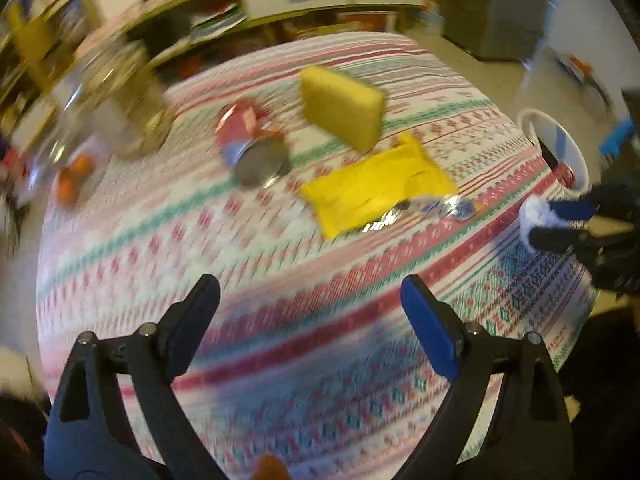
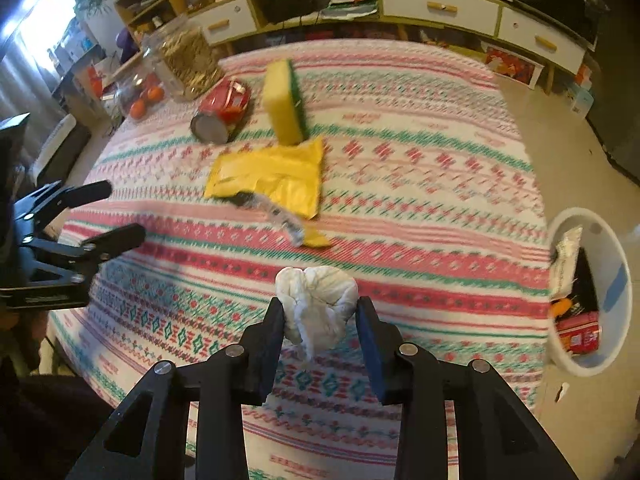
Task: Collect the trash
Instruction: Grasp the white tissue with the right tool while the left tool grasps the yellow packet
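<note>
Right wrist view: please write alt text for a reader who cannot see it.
The right gripper holds a crumpled white tissue between its fingers, above a striped tablecloth. Beyond lie a yellow packet, a sponge and a red can; a white bin stands right.

We take the yellow packet (image 2: pixel 268 178) as landmark. Behind it, touching its far edge, the upright sponge (image 2: pixel 285 102) blocks passage; the tipped red can (image 2: pixel 222 110) lies just left of that, with the glass jar (image 2: pixel 182 62) beyond. A clear wrapper (image 2: pixel 276 212) overlaps its near edge. Right of it the tablecloth (image 2: pixel 440 168) runs bare to the white bin (image 2: pixel 618 248).
</note>
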The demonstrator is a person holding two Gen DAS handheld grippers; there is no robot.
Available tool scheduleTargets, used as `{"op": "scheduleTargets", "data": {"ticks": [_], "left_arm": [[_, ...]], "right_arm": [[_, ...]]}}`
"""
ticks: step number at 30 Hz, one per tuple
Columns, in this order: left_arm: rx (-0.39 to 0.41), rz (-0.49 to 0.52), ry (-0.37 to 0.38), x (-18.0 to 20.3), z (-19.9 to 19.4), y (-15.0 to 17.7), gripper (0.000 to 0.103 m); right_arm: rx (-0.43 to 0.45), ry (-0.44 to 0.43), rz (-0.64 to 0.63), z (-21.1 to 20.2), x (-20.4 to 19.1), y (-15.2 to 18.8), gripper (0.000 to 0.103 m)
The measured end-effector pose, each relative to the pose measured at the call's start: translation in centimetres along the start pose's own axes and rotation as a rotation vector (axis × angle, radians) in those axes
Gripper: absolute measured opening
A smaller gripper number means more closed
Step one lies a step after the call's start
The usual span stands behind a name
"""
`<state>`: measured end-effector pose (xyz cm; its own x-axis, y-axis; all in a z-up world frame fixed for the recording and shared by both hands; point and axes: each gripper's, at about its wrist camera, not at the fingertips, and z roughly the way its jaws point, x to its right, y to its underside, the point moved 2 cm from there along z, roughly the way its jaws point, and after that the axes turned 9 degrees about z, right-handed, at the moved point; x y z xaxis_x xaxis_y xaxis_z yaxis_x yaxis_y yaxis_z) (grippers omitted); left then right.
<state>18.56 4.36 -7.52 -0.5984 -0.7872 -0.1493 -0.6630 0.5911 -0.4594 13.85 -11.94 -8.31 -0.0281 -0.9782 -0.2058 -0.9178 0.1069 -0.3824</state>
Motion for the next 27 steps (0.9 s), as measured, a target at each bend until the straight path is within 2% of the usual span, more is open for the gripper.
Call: {"op": "scheduleTargets", "data": {"ticks": [9, 14, 16, 20, 23, 25, 27], "left_arm": [[-0.056, 0.159, 0.086, 2.5, 6.4, -5.5, 0.092], [-0.112, 0.269, 0.12, 3.1, 8.5, -7.1, 0.092], [-0.148, 0.273, 0.13, 3.1, 9.4, -7.3, 0.092], [-0.135, 0.219, 0.157, 2.8, 9.8, -7.5, 0.09], [-0.098, 0.154, 0.171, 2.6, 9.3, -6.7, 0.079], [-0.079, 0.118, 0.16, 2.8, 8.9, -6.3, 0.067], [-0.073, 0.076, 0.147, 3.0, 8.2, -5.6, 0.046]], "right_arm": [[0.004, -0.001, 0.053, -1.7, 3.9, -0.4, 0.037], [0.008, -0.007, 0.08, -2.5, 5.5, -0.5, 0.037], [0.004, -0.001, 0.08, -2.5, 5.9, -0.5, 0.037], [-0.01, 0.017, 0.081, -2.2, 6.9, -0.4, 0.037], [-0.005, 0.02, 0.094, -2.5, 7.6, -0.4, 0.037], [0.004, 0.019, 0.099, -2.9, 7.7, -0.4, 0.037], [0.012, 0.016, 0.105, -3.3, 7.8, -0.2, 0.037]]}}
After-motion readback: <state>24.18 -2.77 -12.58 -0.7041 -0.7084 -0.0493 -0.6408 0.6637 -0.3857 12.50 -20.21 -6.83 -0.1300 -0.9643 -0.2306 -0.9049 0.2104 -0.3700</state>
